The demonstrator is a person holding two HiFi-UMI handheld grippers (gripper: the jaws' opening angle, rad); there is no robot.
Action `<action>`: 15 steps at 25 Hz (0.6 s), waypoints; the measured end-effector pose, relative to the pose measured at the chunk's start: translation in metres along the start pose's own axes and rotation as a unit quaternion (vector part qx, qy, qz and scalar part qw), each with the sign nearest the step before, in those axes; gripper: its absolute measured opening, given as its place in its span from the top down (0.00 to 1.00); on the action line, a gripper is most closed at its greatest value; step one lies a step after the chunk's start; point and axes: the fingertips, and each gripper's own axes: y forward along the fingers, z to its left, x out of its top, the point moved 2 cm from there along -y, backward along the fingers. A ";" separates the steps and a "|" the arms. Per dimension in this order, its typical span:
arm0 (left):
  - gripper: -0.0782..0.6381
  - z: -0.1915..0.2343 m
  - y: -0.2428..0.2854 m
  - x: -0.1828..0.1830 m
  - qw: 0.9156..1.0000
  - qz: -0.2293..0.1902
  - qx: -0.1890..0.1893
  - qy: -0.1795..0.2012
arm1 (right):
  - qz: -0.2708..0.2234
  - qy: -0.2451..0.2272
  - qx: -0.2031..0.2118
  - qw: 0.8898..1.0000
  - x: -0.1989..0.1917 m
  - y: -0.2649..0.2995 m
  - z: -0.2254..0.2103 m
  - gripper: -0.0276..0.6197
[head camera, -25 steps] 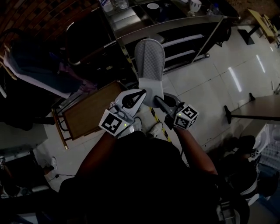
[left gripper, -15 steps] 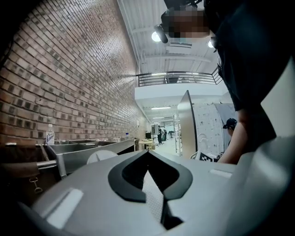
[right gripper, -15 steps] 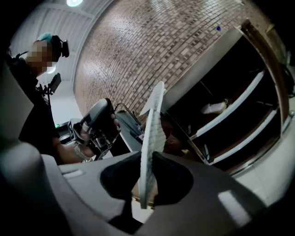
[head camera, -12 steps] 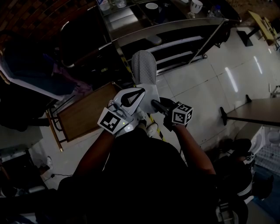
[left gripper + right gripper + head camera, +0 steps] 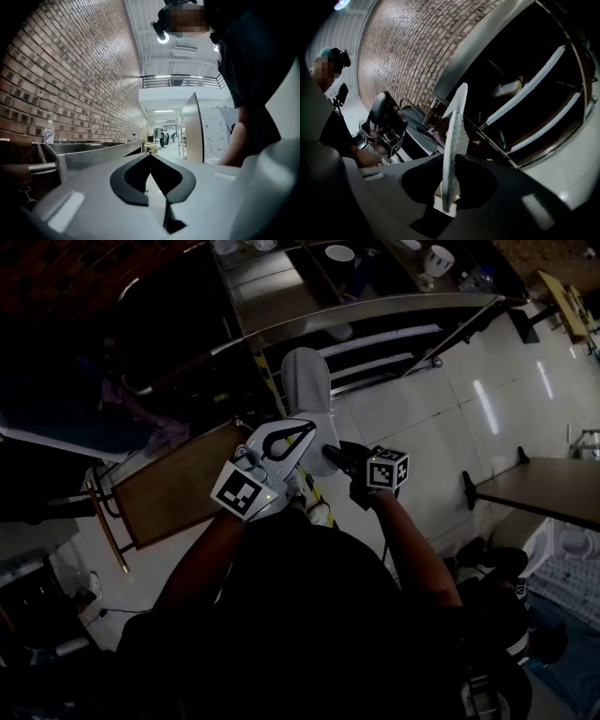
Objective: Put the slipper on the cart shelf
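Observation:
A white slipper [image 5: 306, 390] sticks out toward the steel cart [image 5: 375, 307], and my right gripper [image 5: 325, 454] is shut on its near end. From the right gripper view the slipper [image 5: 455, 136] stands on edge between the jaws of the right gripper [image 5: 451, 165], in front of the cart's dark shelves [image 5: 534, 89]. My left gripper [image 5: 302, 430] hangs just left of the slipper, shut with nothing in it. Its tips touch in the left gripper view [image 5: 150, 155]. In the right gripper view the left gripper [image 5: 384, 123] shows at the left.
A pale object [image 5: 508, 87] lies on one cart shelf. A bowl [image 5: 339, 253] and a cup [image 5: 438, 259] stand on the cart top. A wooden-topped trolley [image 5: 173, 486] is at the left and a table [image 5: 553, 488] at the right. Yellow-black tape [image 5: 314, 491] marks the tiled floor.
The right gripper has sunk and rolled, so the slipper now shows narrower and lower against the cart. The left gripper has shifted alongside it, still shut.

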 end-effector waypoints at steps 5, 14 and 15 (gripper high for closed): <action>0.89 0.041 0.007 -0.008 1.000 -0.009 0.004 -0.002 | 0.012 0.015 0.000 1.000 0.020 0.027 -0.015 0.86; 0.89 0.079 0.018 -0.012 1.000 -0.019 -0.011 -0.005 | 0.041 0.042 -0.008 0.998 0.037 0.069 -0.039 0.86; 0.89 0.082 0.020 -0.013 1.000 -0.019 -0.010 -0.004 | 0.042 0.040 -0.010 0.998 0.040 0.073 -0.041 0.86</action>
